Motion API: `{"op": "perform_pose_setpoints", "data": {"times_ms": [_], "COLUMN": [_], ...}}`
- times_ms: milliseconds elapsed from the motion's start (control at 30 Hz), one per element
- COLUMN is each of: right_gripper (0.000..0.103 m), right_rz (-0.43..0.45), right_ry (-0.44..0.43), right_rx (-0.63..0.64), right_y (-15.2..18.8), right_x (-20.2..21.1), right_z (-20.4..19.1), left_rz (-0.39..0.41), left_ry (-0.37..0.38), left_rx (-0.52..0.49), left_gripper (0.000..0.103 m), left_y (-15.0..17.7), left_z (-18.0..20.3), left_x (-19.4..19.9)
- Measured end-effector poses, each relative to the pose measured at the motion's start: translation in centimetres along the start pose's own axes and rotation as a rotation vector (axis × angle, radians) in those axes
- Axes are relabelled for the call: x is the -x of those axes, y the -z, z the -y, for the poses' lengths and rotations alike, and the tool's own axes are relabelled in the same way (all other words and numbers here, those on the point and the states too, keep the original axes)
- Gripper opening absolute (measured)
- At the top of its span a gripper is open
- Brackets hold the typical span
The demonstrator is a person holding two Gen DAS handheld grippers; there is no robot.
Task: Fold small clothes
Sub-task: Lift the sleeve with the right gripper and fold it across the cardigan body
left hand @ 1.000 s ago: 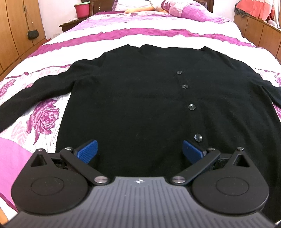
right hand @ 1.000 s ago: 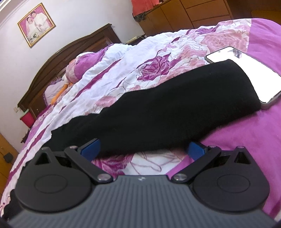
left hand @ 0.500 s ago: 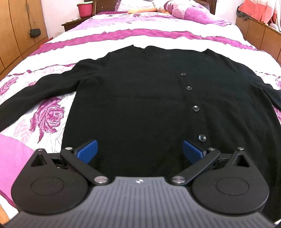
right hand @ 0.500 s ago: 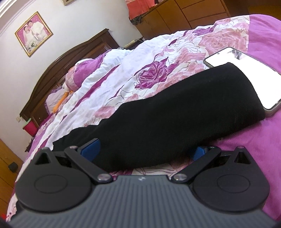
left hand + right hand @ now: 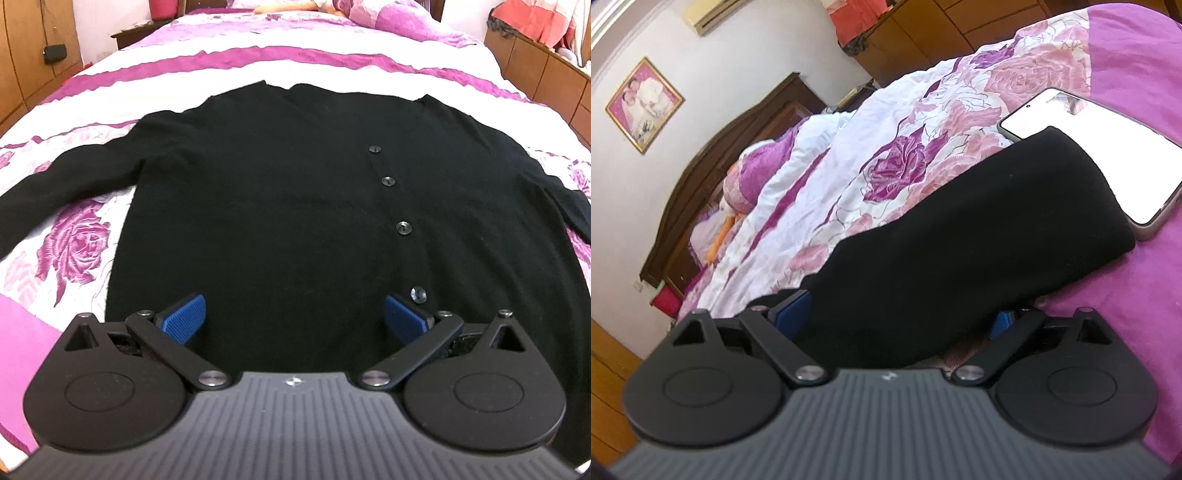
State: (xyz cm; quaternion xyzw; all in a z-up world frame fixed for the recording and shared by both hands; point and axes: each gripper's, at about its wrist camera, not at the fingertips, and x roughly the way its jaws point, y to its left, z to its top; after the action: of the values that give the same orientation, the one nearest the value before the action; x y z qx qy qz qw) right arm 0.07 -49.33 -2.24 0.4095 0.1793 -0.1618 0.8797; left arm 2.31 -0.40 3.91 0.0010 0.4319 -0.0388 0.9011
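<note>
A black buttoned cardigan (image 5: pixel 280 206) lies flat, front up, on the bed, both sleeves spread out to the sides. My left gripper (image 5: pixel 294 314) hovers open over its lower hem, with cloth below the blue pads (image 5: pixel 184 318) but nothing pinched. In the right wrist view the cardigan's sleeve (image 5: pixel 979 243) runs across the bedspread, its cuff resting on a phone (image 5: pixel 1115 158). My right gripper (image 5: pixel 897 318) straddles this sleeve and its jaws are closing, with the sleeve between them. The cloth partly hides the right-hand pad.
The bedspread (image 5: pixel 74 236) is white with purple roses and stripes, with a plain purple border (image 5: pixel 1126 332) near the sleeve. Pillows and a dark headboard (image 5: pixel 713 162) lie at the far end. Wooden cupboards (image 5: pixel 546 70) line the bed's sides.
The right gripper has come forward over the sleeve and rolled, so the sleeve now sits deep between its jaws. The left gripper has hardly moved.
</note>
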Motion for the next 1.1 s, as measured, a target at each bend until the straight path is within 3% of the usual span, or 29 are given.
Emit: {"op": "perform_pose_setpoints", "data": {"times_ms": [67, 133, 167, 233, 267, 300, 333, 433, 800, 1100], "right_gripper": [0.091, 0.074, 0.071, 0.046, 0.038, 0.021, 0.013, 0.008, 0.007, 0.007], "right_rz": [0.019, 0.048, 0.070, 0.116, 0.131, 0.145, 0.162, 0.193, 0.251, 0.264], "right_ry": [-0.003, 0.015, 0.023, 0.006, 0.002, 0.004, 0.010, -0.009, -0.112, -0.290], "right_rx": [-0.014, -0.017, -0.027, -0.061, -0.067, -0.064, -0.052, 0.002, 0.192, 0.425], "right_y": [0.1, 0.2, 0.2, 0.2, 0.1, -0.1, -0.2, -0.7, -1.8, -0.4], "right_x": [0.0, 0.2, 0.4, 0.9, 1.1, 1.4, 1.7, 2.4, 3.7, 4.4], "right_z": [0.2, 0.2, 0.3, 0.6, 0.7, 0.7, 0.5, -0.3, -5.9, -15.3], "left_rz": [-0.005, -0.008, -0.007, -0.006, -0.005, -0.003, 0.000, 0.020, 0.028, 0.055], "left_ry": [-0.005, -0.005, -0.006, -0.013, -0.014, -0.012, -0.009, -0.014, -0.004, -0.011], "left_rx": [-0.004, -0.004, -0.003, -0.001, -0.003, -0.011, -0.021, -0.048, -0.028, 0.020], "left_gripper": [0.103, 0.103, 0.103, 0.103, 0.103, 0.103, 0.103, 0.103, 0.103, 0.103], "left_y": [-0.2, -0.4, -0.4, -0.6, -0.6, -0.7, -0.7, -0.9, -1.0, -1.5], "left_z": [0.1, 0.0, -0.1, -0.2, -0.2, -0.2, -0.2, 0.1, -0.7, -2.7], "left_x": [-0.3, -0.5, -0.5, -0.5, -0.5, -0.5, -0.5, -0.2, 0.0, 0.6]}}
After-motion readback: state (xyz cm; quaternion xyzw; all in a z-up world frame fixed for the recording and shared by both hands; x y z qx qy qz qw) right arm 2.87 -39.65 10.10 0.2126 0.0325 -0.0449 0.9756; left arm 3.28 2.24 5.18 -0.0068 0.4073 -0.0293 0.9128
